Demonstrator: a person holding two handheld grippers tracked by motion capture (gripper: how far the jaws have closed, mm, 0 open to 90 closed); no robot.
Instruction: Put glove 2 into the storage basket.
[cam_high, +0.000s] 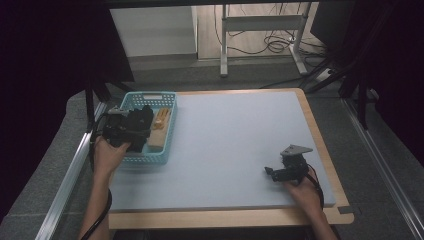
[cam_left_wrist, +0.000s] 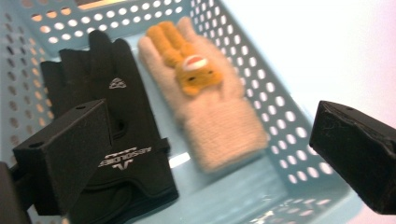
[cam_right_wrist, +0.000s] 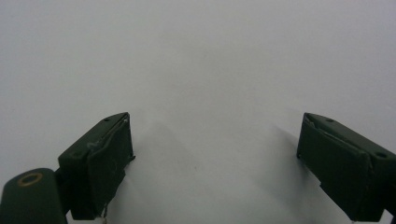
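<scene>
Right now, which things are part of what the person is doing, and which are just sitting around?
Probably part of the job:
- left hand-held gripper, open over the basket
- blue basket
- black glove
- fluffy cream glove with an orange animal on it

Just lying about:
- right hand-held gripper, open, resting on the grey mat
- cables on the floor

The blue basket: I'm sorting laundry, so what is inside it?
Inside the blue basket lie a black glove and, beside it, a fuzzy cream glove with an orange animal figure on it. Whatever lies beneath them is covered.
</scene>
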